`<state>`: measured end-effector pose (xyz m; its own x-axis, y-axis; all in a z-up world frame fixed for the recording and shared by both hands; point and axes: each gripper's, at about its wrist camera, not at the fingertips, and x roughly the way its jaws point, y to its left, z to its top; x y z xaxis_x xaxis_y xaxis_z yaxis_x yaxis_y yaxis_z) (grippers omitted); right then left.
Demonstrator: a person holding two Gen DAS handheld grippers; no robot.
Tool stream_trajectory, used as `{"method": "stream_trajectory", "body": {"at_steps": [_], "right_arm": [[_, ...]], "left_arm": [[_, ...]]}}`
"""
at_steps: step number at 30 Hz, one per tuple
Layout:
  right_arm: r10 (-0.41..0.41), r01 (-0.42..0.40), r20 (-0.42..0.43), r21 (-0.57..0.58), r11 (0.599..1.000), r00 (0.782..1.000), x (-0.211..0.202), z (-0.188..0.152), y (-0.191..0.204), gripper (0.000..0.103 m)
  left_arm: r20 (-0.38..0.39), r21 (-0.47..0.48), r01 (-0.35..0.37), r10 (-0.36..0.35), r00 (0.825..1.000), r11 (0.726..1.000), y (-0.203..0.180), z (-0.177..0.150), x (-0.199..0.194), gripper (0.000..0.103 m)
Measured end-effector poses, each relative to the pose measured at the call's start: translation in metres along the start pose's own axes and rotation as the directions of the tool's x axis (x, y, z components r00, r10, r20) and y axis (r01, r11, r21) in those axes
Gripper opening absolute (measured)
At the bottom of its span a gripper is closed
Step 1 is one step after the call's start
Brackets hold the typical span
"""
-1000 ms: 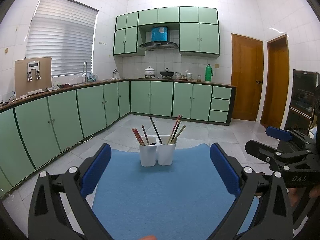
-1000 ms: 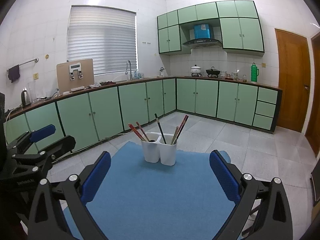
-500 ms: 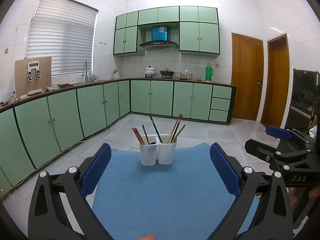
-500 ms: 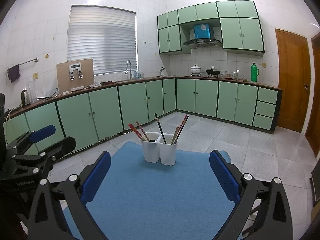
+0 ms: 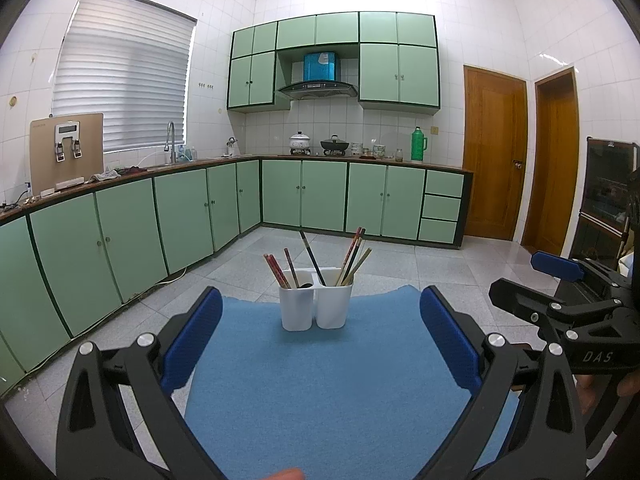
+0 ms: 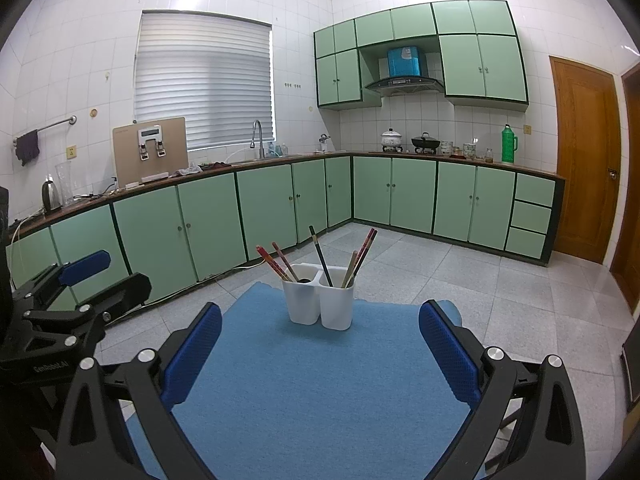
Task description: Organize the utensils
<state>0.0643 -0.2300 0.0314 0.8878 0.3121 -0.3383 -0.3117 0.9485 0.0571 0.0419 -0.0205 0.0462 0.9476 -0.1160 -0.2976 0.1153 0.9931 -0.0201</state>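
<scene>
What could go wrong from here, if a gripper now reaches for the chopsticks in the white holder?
1. The chopsticks lean and cross closely, so the open right gripper may catch more than one.
2. The holder looks light and stands free on the blue mat; a sideways pull may tip it.
3. The open left gripper faces the same holder, so the two may collide.

White two-compartment utensil holder (image 5: pixel 316 306) (image 6: pixel 322 300), upright on blue mat (image 5: pixel 320 380) (image 6: pixel 312 380); chopsticks (image 5: pixel 352 256) (image 6: pixel 360 254) leaning in both compartments, tips down.
</scene>
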Motion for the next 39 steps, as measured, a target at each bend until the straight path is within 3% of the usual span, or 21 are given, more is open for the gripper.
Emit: {"method": "stream_trajectory", "body": {"at_steps": [39], "right_arm": [[-0.010,0.010,-0.022,0.006,1.000,1.000,0.0071,-0.0086,0.0038,0.097]], "left_arm": [[-0.003,-0.006,0.008,-0.008,1.000,1.000,0.0008,-0.0042,0.0009,0.096]]}}
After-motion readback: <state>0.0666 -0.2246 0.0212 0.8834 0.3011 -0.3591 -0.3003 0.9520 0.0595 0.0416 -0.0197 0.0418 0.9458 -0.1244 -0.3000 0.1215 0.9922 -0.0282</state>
